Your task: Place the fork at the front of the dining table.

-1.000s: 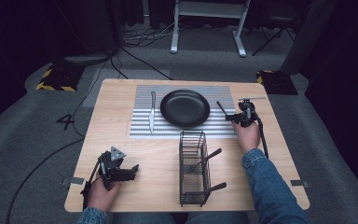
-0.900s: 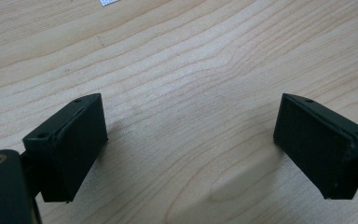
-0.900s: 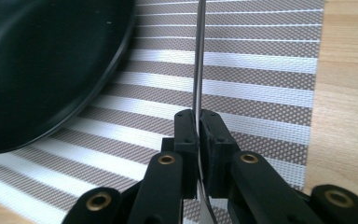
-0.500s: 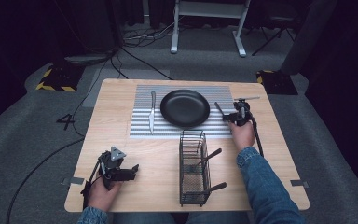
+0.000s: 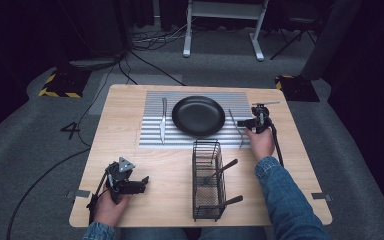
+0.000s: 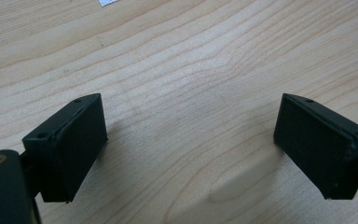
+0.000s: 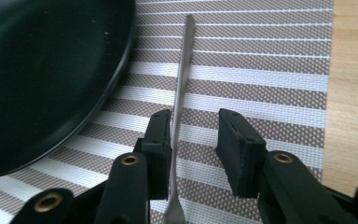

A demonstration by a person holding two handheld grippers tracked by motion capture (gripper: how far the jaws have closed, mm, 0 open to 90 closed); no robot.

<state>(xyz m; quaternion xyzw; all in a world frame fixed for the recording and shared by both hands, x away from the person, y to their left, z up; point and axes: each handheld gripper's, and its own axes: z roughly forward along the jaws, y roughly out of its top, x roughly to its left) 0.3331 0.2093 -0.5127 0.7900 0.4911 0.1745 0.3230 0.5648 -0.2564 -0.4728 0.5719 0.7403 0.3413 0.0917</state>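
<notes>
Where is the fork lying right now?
In the high view the fork lies on the striped placemat, just right of the black plate. The right gripper straddles it with jaws just opened.

Number "4" on the floor (image 5: 73, 131)

Free room and obstacles. Your right gripper (image 7: 193, 140) stands over the striped placemat (image 5: 200, 141), jaws just opened, with the fork (image 5: 237, 128) lying between them against one pad. The black plate (image 5: 198, 116) bounds it closely on one side; bare tabletop (image 5: 300, 150) lies open on the other. The wire basket (image 5: 208, 180) stands upright between your hands, blocking the middle near you. Your left gripper (image 5: 125, 181), jaws wide apart, has bare wood all around.
</notes>
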